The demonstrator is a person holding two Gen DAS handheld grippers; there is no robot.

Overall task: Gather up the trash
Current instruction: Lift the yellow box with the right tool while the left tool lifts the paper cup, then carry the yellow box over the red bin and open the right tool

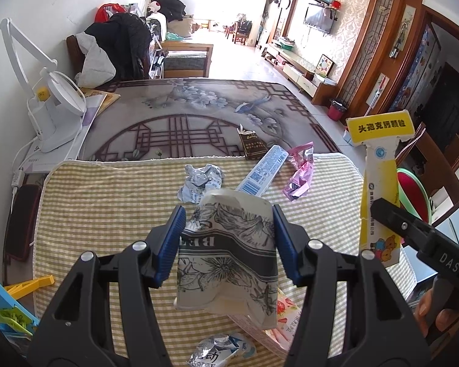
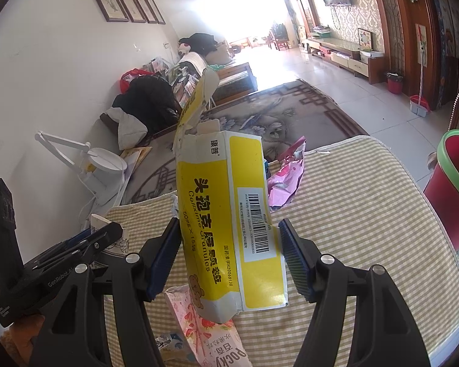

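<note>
The left tool (image 1: 228, 241) grips a crushed floral paper cup (image 1: 229, 253), mouth toward the camera. The right tool (image 2: 229, 257) clamps a yellow medicine box (image 2: 226, 223), long axis upright, above the checked bench (image 2: 352, 214) strewn with a pink wrapper (image 2: 286, 177).

yellow-and-white box (image 2: 229, 214), grey floral-print cup (image 1: 229, 244), green-checked cloth (image 1: 107, 214), pink wrapper (image 1: 300, 171).

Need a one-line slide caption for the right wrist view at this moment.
Right gripper lifts a yellow medicine box above the checked mat, red bin waiting at right.
</note>
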